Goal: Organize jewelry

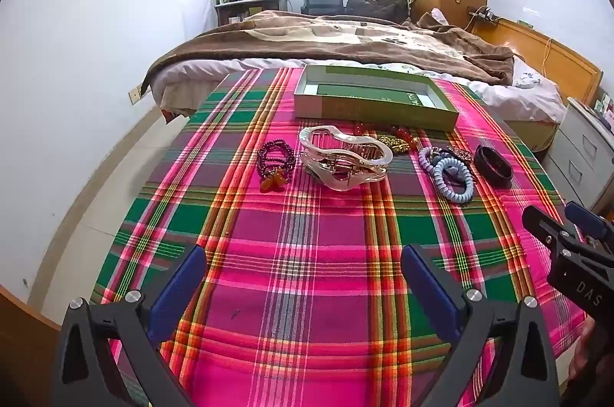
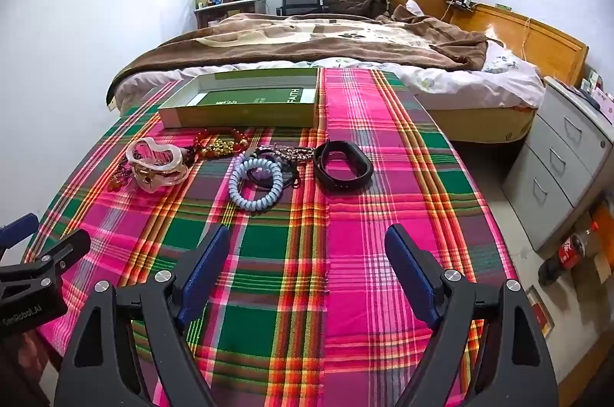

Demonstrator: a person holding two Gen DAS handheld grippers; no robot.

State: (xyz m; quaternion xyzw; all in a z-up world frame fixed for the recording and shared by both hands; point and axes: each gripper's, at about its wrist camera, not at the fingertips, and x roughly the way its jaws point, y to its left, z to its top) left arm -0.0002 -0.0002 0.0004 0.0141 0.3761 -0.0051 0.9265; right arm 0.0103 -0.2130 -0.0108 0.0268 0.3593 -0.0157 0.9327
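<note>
Jewelry lies in a row on the plaid tablecloth (image 1: 299, 253). From left: a dark red bead bracelet (image 1: 274, 159), a large clear hair claw (image 1: 343, 157) (image 2: 155, 165), red and gold beads (image 1: 399, 138) (image 2: 222, 144), light blue coil hair ties (image 1: 453, 178) (image 2: 255, 182), and a black band (image 1: 493, 165) (image 2: 342, 167). An open green box (image 1: 374, 98) (image 2: 245, 103) stands behind them. My left gripper (image 1: 303, 272) is open and empty, well short of the claw. My right gripper (image 2: 307, 253) is open and empty, short of the hair ties and band.
A bed with a brown blanket (image 1: 345, 38) lies beyond the table. A grey drawer cabinet (image 2: 564, 161) and a cola bottle (image 2: 571, 247) on the floor are to the right. A white wall (image 1: 76, 61) is on the left.
</note>
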